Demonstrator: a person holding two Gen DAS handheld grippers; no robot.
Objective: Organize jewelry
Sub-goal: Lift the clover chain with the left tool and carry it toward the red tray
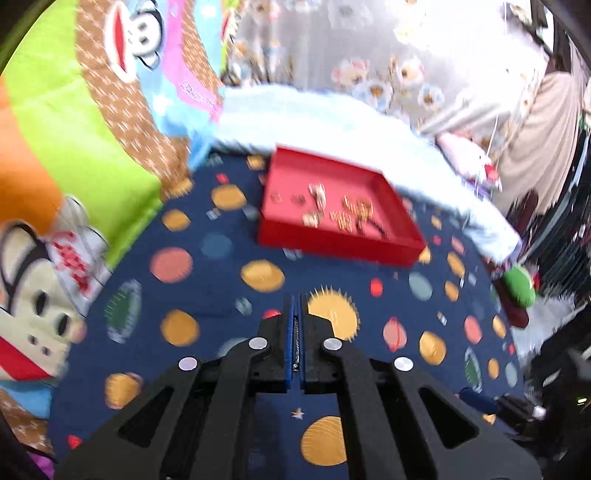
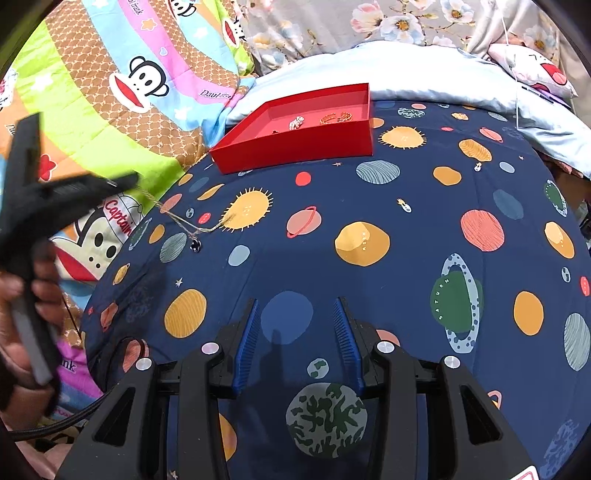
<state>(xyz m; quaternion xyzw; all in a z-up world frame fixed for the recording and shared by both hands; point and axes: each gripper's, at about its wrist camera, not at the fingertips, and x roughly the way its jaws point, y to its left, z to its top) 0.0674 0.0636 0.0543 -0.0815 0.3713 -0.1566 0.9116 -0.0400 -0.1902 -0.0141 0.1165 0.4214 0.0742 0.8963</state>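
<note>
A red tray (image 1: 332, 240) sits on a navy planet-print cloth (image 1: 221, 280) and holds several small gold and silver jewelry pieces (image 1: 347, 214). My left gripper (image 1: 296, 301) is shut on a thin chain between its blue pads, hovering short of the tray. In the right wrist view the left gripper (image 2: 122, 181) is at the left, and a gold chain (image 2: 177, 219) with a dark pendant (image 2: 195, 245) hangs from it onto the cloth. My right gripper (image 2: 298, 304) is open and empty over the cloth, well short of the red tray (image 2: 295, 147).
A cartoon-monkey quilt (image 2: 110, 92) lies to the left. A pale blue pillow (image 2: 406, 66) lies behind the tray. A floral curtain (image 2: 332, 22) hangs at the back. A green object (image 1: 519, 288) sits at the right cloth edge.
</note>
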